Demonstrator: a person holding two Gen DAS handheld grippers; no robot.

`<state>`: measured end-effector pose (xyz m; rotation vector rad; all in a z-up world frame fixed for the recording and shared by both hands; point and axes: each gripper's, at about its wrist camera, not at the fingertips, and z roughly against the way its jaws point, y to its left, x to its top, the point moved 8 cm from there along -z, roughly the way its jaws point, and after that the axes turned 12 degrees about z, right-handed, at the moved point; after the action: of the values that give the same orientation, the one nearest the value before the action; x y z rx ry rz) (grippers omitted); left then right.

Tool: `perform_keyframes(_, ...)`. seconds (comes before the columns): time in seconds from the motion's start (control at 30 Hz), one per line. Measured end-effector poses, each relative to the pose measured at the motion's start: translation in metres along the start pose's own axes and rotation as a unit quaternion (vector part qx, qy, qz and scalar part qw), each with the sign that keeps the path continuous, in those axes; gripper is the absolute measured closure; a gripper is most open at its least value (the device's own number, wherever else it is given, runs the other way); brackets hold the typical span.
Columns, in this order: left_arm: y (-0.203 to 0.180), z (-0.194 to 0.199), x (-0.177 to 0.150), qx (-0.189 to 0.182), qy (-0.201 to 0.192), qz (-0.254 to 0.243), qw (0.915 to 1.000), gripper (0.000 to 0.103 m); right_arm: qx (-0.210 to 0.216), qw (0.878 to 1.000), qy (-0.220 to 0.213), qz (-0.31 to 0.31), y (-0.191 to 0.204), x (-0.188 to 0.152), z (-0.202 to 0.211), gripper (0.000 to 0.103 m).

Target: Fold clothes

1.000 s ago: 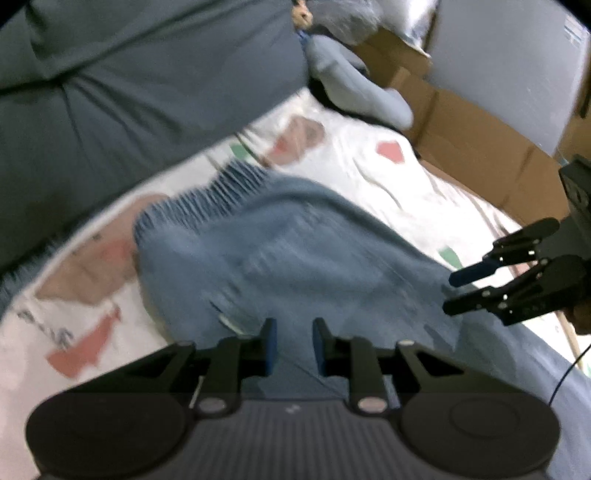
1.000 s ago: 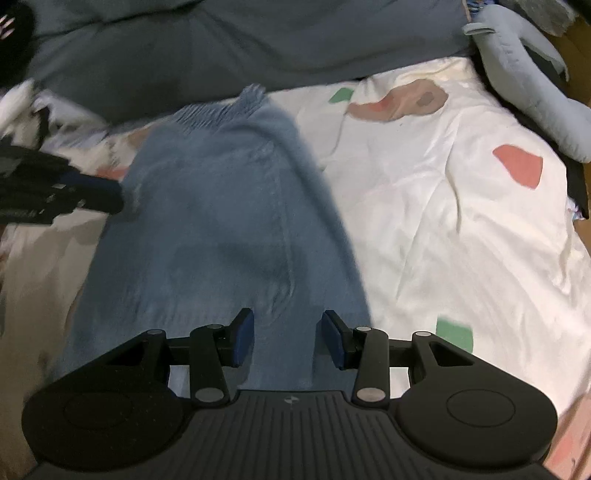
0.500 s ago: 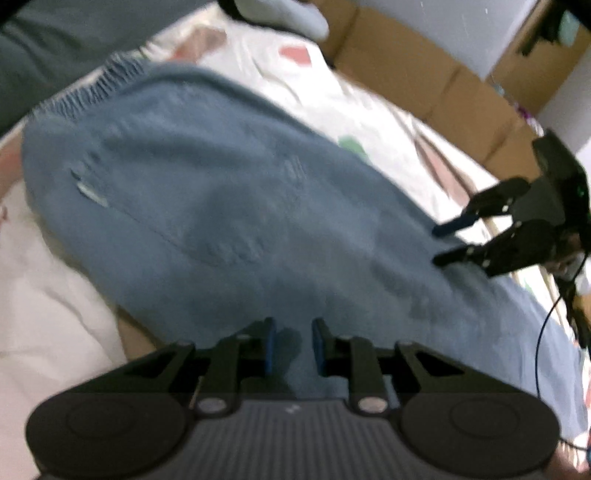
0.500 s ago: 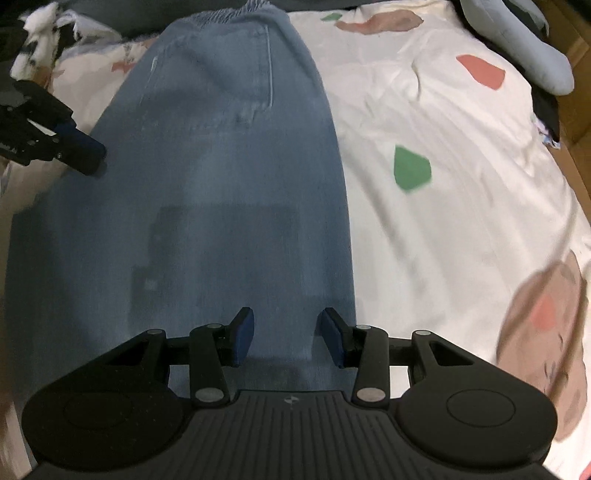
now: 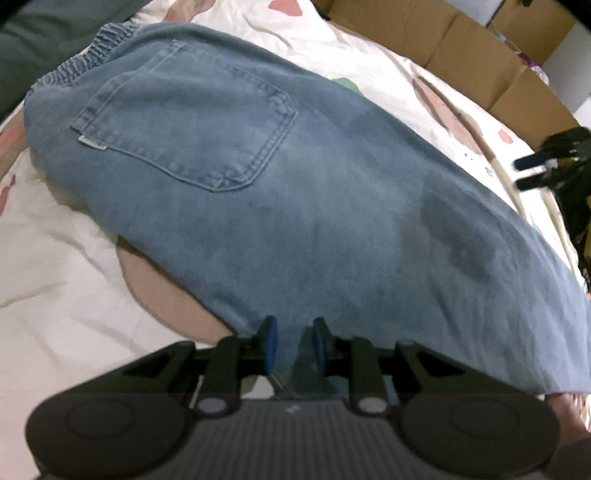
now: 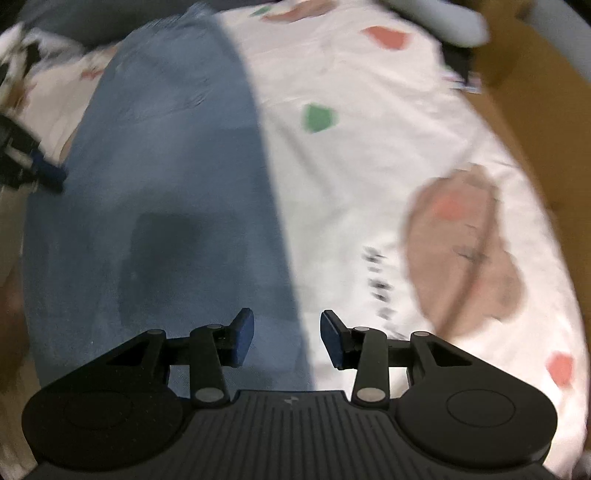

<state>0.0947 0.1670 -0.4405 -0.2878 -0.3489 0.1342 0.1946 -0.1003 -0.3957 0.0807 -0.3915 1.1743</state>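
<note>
Blue jeans (image 5: 314, 192) are lying flat across a white bedsheet (image 5: 62, 266) printed with red, green and tan patches, filling the centre of the left wrist view; the elastic waistband is sitting at the upper left, a back pocket (image 5: 188, 125) facing up below it.

Left gripper (image 5: 290, 341) is hovering at the lower centre, over the denim's near edge, fingers narrowly apart with cloth showing in the gap; whether they are pinching it, cannot tell.

Right gripper (image 6: 287, 338) is standing wide, straddling the jeans' right edge, gripping nothing.

Cardboard boxes (image 5: 461, 48) are lining the upper right. A grey-blue stuffed toy (image 6: 443, 22) is lying at the top of the right wrist view, blurred.
</note>
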Motion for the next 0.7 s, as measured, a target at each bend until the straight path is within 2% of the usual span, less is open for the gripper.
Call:
perform_keyframes(0.17,0.002,0.01,-0.003,0.021,0.013,0.027,0.9993,0.082,-0.048,0.996,-0.025,-0.071,-0.041,-0.019,0.069,0.057)
perform_keyframes(0.23,-0.002,0.028,0.005,0.025,-0.001,0.033,0.9991,0.082,-0.064,0.992,-0.04,-0.106,-0.058,-0.024,0.102,0.057)
perform_keyframes(0.33,-0.011,0.061,0.02,0.023,-0.027,0.043,0.9985,0.072,-0.079,0.982,-0.074,-0.157,-0.085,-0.024,0.154,0.056)
perform_keyframes(0.43,-0.023,0.092,0.038,0.023,-0.05,0.038,0.9978,0.062,-0.103,0.972,-0.105,-0.183,-0.105,-0.02,0.204,0.056)
perform_keyframes(0.5,-0.031,0.11,0.047,0.026,-0.06,0.034,0.9973,0.044,-0.12,0.966,-0.123,-0.195,-0.116,-0.016,0.236,0.056)
perform_keyframes(0.6,-0.04,0.137,0.061,0.03,-0.073,0.031,0.9964,0.036,-0.141,0.957,-0.146,-0.208,-0.129,-0.009,0.281,0.056)
perform_keyframes(0.7,-0.045,0.158,0.069,0.028,-0.08,0.037,0.9957,0.034,-0.15,0.947,-0.178,-0.223,-0.141,0.0,0.328,0.056)
